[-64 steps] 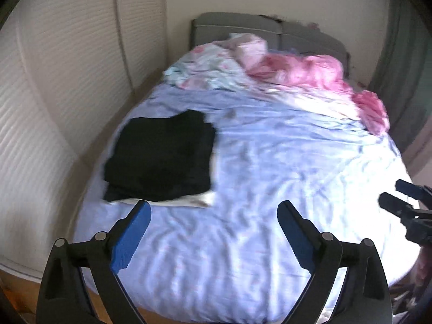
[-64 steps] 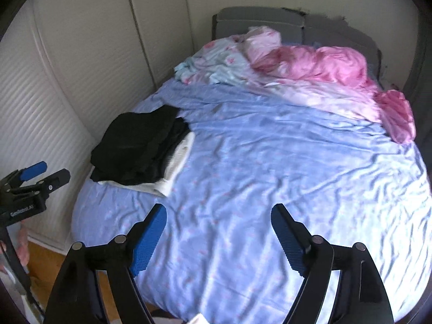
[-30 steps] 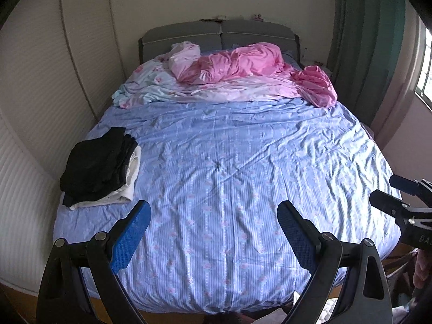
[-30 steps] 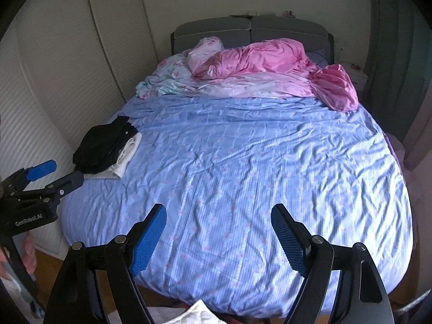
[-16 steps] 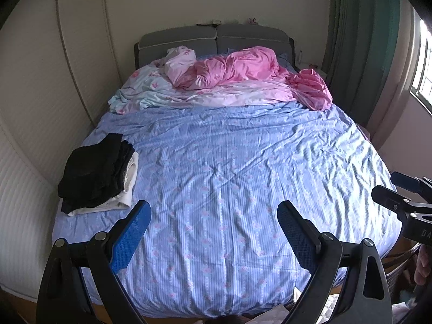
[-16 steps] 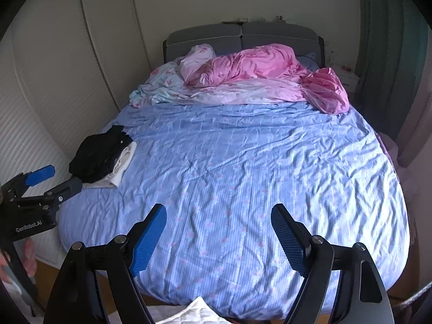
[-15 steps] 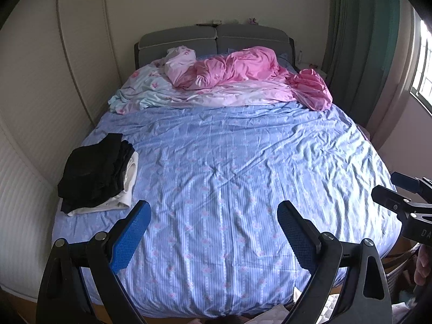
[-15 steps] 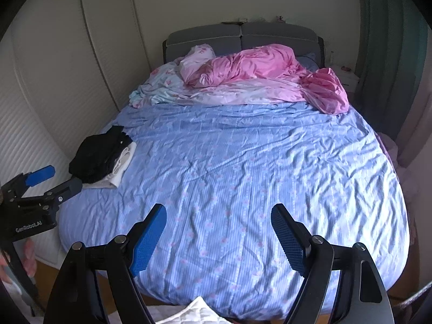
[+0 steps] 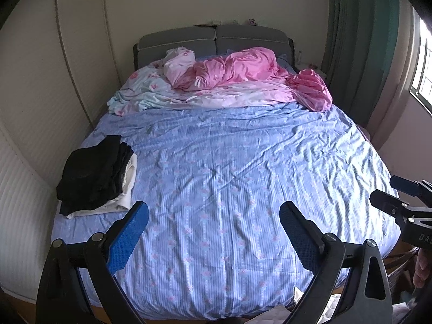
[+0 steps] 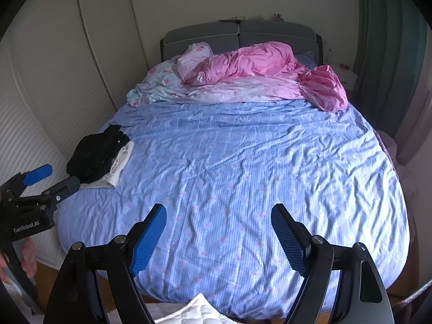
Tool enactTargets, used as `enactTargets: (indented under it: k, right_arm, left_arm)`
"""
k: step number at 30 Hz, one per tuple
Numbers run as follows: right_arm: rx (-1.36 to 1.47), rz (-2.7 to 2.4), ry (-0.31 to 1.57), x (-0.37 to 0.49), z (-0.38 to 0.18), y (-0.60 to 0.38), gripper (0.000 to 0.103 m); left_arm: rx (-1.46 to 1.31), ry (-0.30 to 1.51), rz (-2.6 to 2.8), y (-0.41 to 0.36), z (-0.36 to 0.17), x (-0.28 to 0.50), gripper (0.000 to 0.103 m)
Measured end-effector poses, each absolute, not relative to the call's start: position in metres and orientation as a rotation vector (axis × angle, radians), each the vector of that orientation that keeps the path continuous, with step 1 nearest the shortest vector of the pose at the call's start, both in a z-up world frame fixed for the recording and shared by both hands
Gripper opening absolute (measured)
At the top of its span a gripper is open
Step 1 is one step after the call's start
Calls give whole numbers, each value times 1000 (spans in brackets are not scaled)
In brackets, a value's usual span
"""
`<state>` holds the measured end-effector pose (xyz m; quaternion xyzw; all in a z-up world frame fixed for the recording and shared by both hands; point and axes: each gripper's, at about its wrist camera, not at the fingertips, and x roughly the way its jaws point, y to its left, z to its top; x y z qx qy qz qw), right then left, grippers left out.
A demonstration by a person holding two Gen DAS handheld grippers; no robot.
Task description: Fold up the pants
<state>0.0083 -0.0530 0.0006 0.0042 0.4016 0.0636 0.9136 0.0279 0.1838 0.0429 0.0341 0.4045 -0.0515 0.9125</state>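
Folded black pants (image 9: 91, 172) lie stacked on a folded white garment (image 9: 127, 189) at the left edge of the blue bed (image 9: 229, 189). The stack also shows in the right wrist view (image 10: 94, 159). My left gripper (image 9: 213, 216) is open and empty, held above the foot of the bed, well back from the stack. My right gripper (image 10: 218, 216) is open and empty, also above the foot of the bed. Each gripper shows at the edge of the other's view, the right one (image 9: 399, 197) and the left one (image 10: 46, 181).
A crumpled pink quilt (image 9: 243, 73) and pale floral bedding (image 9: 145, 91) lie by the grey headboard (image 9: 213, 37). A white wardrobe wall (image 9: 40, 94) runs along the left. Green curtains (image 9: 359, 40) and a window are at the right. White fabric (image 10: 199, 313) lies below the bed's foot.
Both grippers have drawn back and up from the bed, so the pants stack looks smaller and farther. Both stayed open and empty. The stack has not moved.
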Motion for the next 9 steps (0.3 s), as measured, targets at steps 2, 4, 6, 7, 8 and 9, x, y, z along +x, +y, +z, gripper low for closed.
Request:
enactTargets:
  k: [2, 4, 6, 7, 8, 9]
  right_arm:
    - [8, 129, 826, 8, 1, -52, 81]
    - [9, 126, 826, 9, 0, -52, 81]
    - [9, 127, 827, 9, 0, -53, 81]
    - [9, 124, 827, 9, -1, -53, 81]
    - [10, 123, 828, 10, -2, -53, 81]
    - [9, 123, 829, 10, -2, -53, 81]
  left_arm:
    - [69, 834, -107, 184, 43, 30, 99]
    - [70, 834, -109, 184, 43, 30, 99]
    - [69, 834, -111, 183, 44, 31, 99]
    - [68, 835, -110, 183, 44, 31, 99]
    - [68, 835, -112, 184, 44, 33, 99]
    - [68, 835, -111, 184, 44, 33, 99]
